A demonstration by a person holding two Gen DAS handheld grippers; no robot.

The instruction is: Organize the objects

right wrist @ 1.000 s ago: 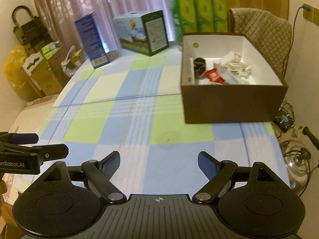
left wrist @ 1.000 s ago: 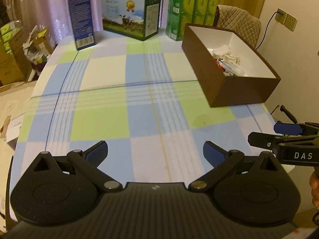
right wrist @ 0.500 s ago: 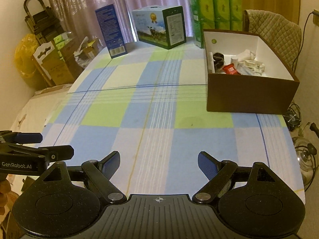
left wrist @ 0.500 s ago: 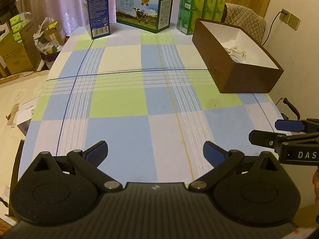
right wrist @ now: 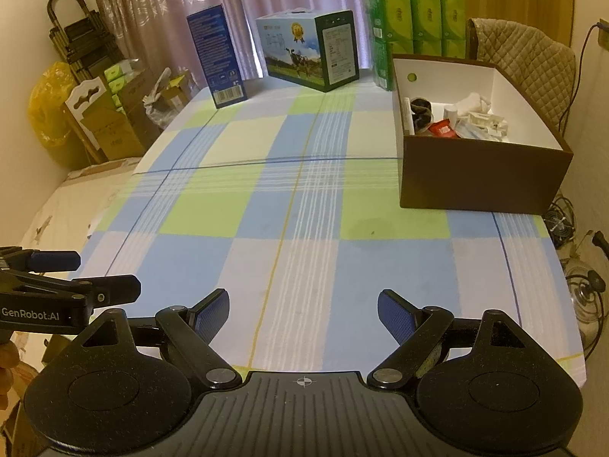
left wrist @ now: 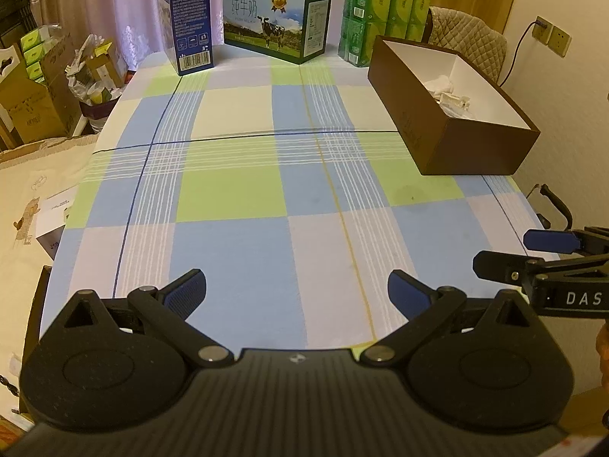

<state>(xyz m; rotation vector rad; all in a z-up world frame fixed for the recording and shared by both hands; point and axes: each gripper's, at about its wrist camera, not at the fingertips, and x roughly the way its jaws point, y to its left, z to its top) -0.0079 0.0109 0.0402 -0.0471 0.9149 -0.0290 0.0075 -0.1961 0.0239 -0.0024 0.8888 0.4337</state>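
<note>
A brown box (right wrist: 479, 175) with a white inside stands on the right of the checked tablecloth (right wrist: 304, 205); small items lie in it, among them a red packet (right wrist: 443, 129) and white pieces (right wrist: 483, 120). The left wrist view shows the same brown box (left wrist: 453, 125) at the right. My left gripper (left wrist: 297, 289) is open and empty above the table's near edge. My right gripper (right wrist: 303, 310) is also open and empty, beside the left one. Each gripper shows from the side in the other's view: right gripper (left wrist: 533, 255), left gripper (right wrist: 72, 278).
At the table's far edge stand a tall blue box (right wrist: 217, 61), a milk carton box (right wrist: 310, 51) and green tissue packs (right wrist: 415, 26). A quilted chair (right wrist: 529, 64) is behind the brown box. Cardboard boxes (left wrist: 34, 95) crowd the floor at left; cables and a fan (right wrist: 563, 224) lie at right.
Both grippers have drawn back from the brown box toward the table's near edge, so more tablecloth shows. Both stay open and empty.
</note>
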